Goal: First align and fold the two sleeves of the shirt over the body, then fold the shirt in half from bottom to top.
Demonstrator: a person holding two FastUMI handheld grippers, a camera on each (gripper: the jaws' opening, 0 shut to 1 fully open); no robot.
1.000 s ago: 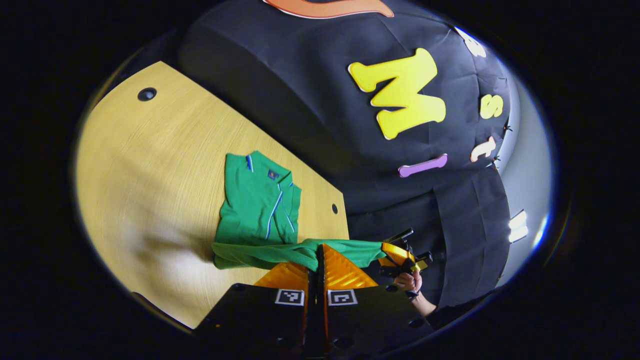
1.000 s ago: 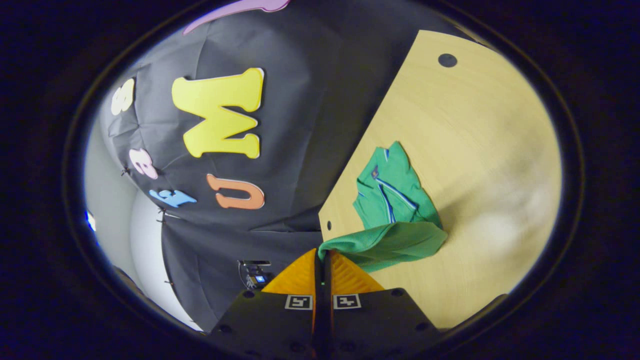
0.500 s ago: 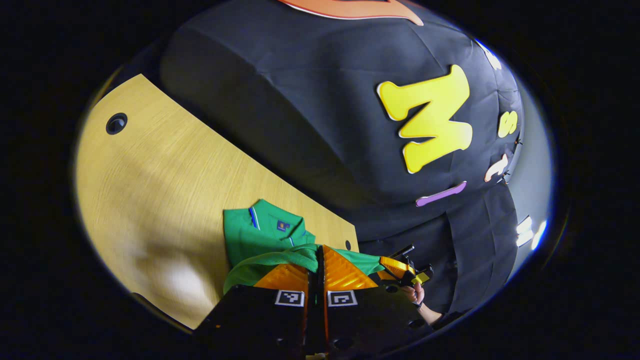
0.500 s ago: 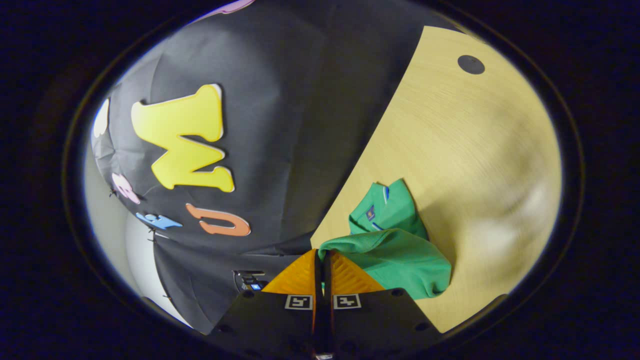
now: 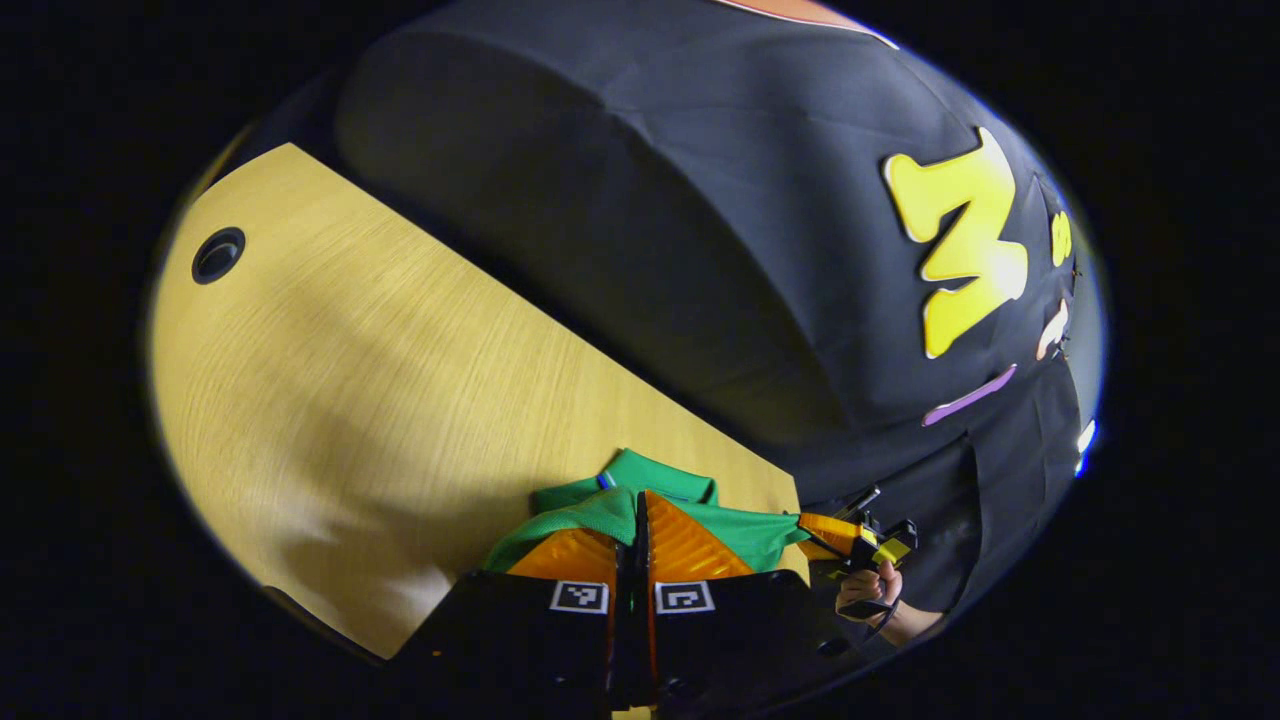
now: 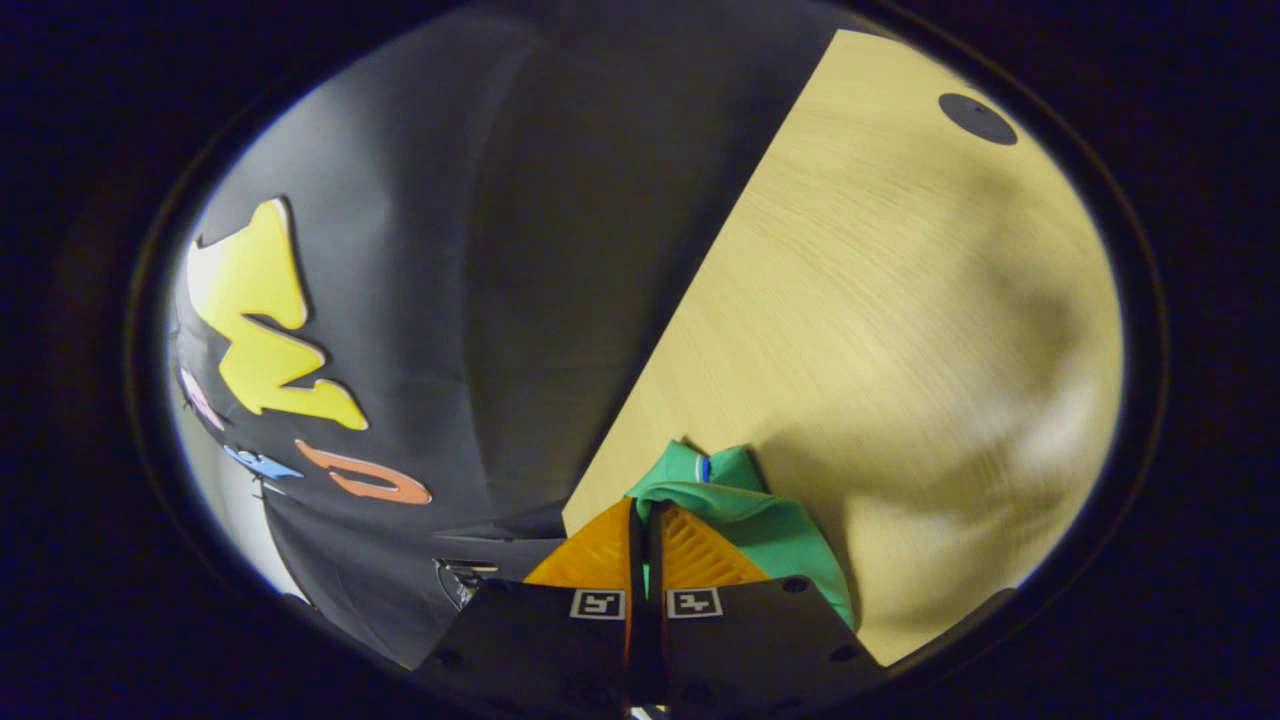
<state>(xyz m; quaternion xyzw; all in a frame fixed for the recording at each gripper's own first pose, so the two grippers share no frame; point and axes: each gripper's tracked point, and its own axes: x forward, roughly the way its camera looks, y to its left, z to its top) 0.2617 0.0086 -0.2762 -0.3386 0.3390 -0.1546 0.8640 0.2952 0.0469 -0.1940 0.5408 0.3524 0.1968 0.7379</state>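
While both grippers carry the hem over the body, the green shirt (image 5: 600, 510) lies right at the fingertips: the left gripper (image 5: 640, 500) is pinched narrow on a fold of hem fabric. The collar (image 5: 655, 472) peeks out just past it at 12 o'clock. The right gripper (image 6: 645, 510) likewise clamps narrow on the hem, with the collar (image 6: 700, 465) just beyond at 1 o'clock. In the left gripper view the held edge runs toward 3 o'clock, to the other gripper (image 5: 835, 535) and the hand (image 5: 865, 590) holding it. So the hem's long axis spans gripper to gripper, crosswise to the carry direction. Judged step: bottom-to-top fold nearly closed; hem should land level at the collar on the wooden table (image 5: 350, 400). Neither gripper clearly nearer.
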